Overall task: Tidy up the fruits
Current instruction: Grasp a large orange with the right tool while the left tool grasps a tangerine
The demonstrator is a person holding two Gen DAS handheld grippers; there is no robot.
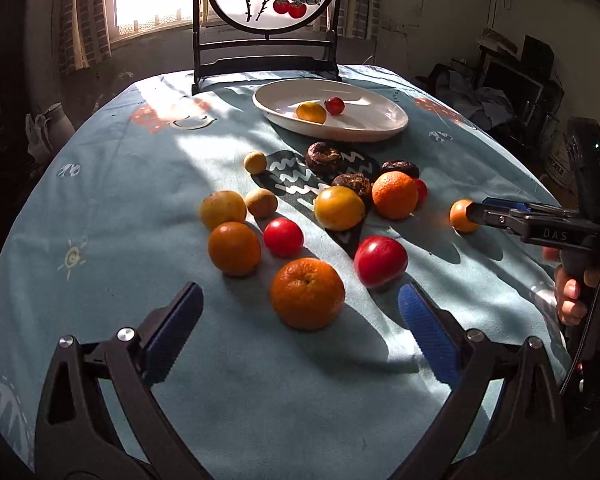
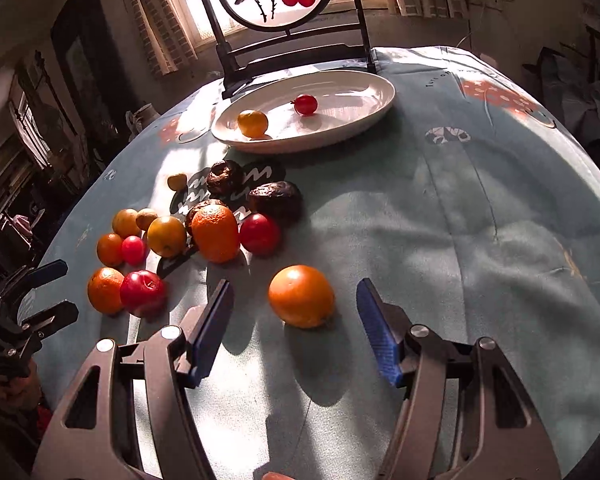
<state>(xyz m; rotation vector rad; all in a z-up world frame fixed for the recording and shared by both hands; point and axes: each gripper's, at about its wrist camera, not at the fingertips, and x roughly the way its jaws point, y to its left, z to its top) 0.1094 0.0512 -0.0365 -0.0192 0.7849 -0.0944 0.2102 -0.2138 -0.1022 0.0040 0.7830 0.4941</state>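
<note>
Covering the round table is a blue cloth (image 2: 460, 220) with tiny black words near the upper right, too small to read. A white plate (image 1: 380, 120) at the top middle holds a yellow fruit (image 1: 311, 112) and a small red fruit (image 1: 334, 105). The left gripper (image 1: 300, 320), jaws wide apart, frames an orange (image 1: 307, 293) without touching. The right gripper (image 2: 294, 330), marked "DAS", stands open around another orange (image 2: 301, 295).
</note>
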